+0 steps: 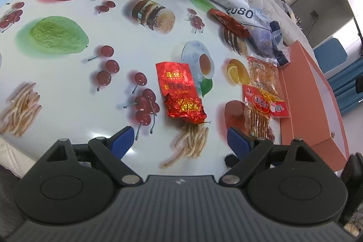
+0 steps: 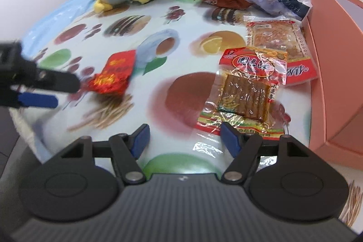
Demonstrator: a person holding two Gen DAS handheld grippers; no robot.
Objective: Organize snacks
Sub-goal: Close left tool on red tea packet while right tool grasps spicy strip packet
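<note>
**Inspector A:** Since size sets the order, I begin with the salmon-pink box [image 2: 335, 56] at the right edge of the tabletop [image 1: 68, 106]. It looks rigid, a likely home for the snacks, though that is my judgement only. Its opening is not visible to me.

**Inspector B:** Noted. Next, the clear packet of brown strips [image 2: 245, 90], lying flat just left of the box and overlapping a second clear-and-red packet [image 2: 279, 37] behind it. I judge both light, crinkly and slippery; the contents may snap if squeezed mid-body. Take hold at the sealed edge.

**Inspector A:** Then the red foil sachet [image 1: 179, 92], mid-tabletop, well apart from the box. Small, light, crumpled at its near end; a pinch across that end should hold.

**Inspector B:** Gripper states?

**Inspector A:** The left gripper [image 1: 179, 140] stands spread wide, empty, the sachet just beyond its tips. The right gripper [image 2: 183, 137] is parted too, nothing between the pads; its right finger sits at the strip packet's near edge, contact undetermined.

**Inspector B:** Differences between views?

**Inspector A:** The right wrist view shows the left gripper from the side, close beside the sachet, and reads the strip packet's label clearly. The left wrist view gives the sachet sharply, where the other view blurs it.
</note>
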